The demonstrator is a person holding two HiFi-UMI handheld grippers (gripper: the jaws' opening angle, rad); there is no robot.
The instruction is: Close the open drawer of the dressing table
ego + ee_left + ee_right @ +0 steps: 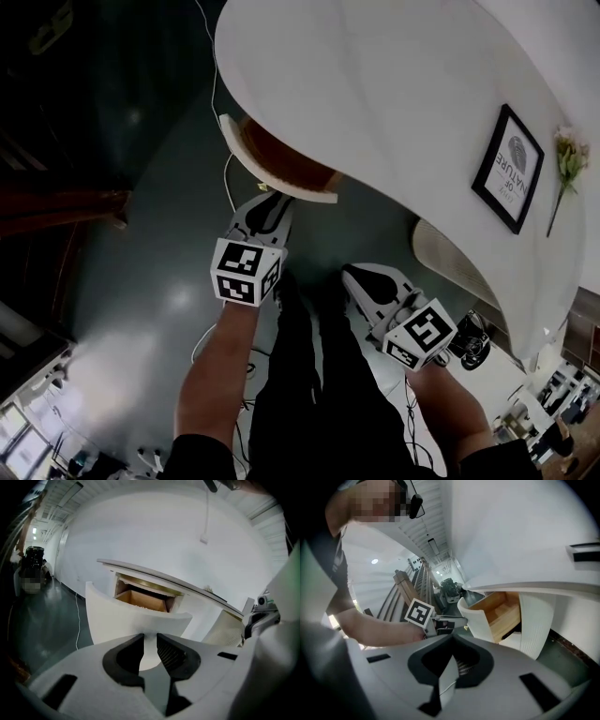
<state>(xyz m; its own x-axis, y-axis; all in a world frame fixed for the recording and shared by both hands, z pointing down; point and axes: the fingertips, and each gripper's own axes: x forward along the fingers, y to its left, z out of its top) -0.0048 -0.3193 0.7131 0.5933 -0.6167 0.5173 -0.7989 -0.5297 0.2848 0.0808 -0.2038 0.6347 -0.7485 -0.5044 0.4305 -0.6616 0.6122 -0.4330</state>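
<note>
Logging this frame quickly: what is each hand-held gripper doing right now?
Left hand-held gripper: open, holding nothing, near the drawer front.
Right hand-held gripper: shut, empty.

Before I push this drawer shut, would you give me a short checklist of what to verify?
1. Drawer open, wooden inside showing: ok, it needs the push.
2. Left gripper lined up with the drawer's front: ok.
3. Left gripper touching that front: cannot tell.
4. Left jaws apart, nothing gripped: ok.
5. Right gripper shut, empty, off to the side of the drawer: ok.
6. Picture frame on the table top, away from the drawer: ok.
</note>
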